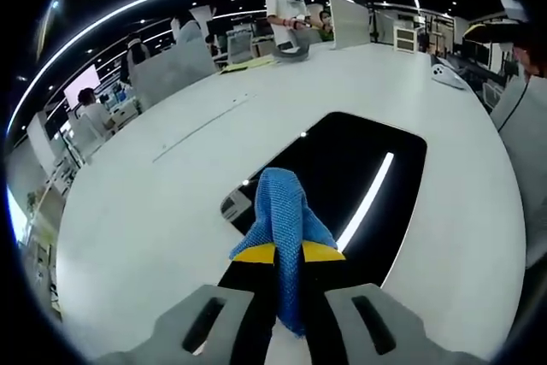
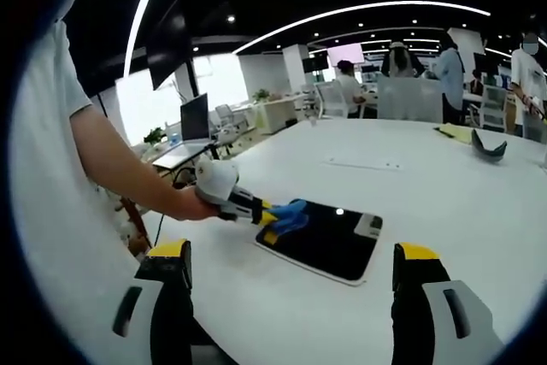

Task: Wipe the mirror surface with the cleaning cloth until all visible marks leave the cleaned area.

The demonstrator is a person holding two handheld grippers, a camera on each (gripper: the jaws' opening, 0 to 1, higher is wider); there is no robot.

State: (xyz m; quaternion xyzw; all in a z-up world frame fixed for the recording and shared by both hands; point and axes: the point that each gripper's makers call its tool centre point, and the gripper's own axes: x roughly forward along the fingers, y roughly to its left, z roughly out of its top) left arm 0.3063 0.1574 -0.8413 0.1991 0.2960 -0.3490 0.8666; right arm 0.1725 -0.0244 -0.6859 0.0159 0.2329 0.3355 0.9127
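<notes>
A dark rectangular mirror (image 1: 363, 173) lies flat on the white table (image 1: 171, 203) and reflects the ceiling lights. My left gripper (image 1: 288, 252) is shut on a blue cleaning cloth (image 1: 286, 220), whose bunched end rests at the mirror's near left edge. In the right gripper view the mirror (image 2: 329, 241) lies at centre. The left gripper (image 2: 270, 226), held by a person's hand, presses the blue cloth (image 2: 291, 214) onto the mirror's left end. My right gripper (image 2: 291, 275) stands open above the table, short of the mirror, with nothing between its fingers.
The white table (image 2: 444, 203) stretches far back. On it lie a yellow sheet (image 2: 453, 132) and a dark curved object (image 2: 489, 147). Laptops and monitors (image 2: 192, 121) stand at the left. People (image 1: 286, 10) stand at the far end. A person's arm (image 2: 120, 164) comes in from the left.
</notes>
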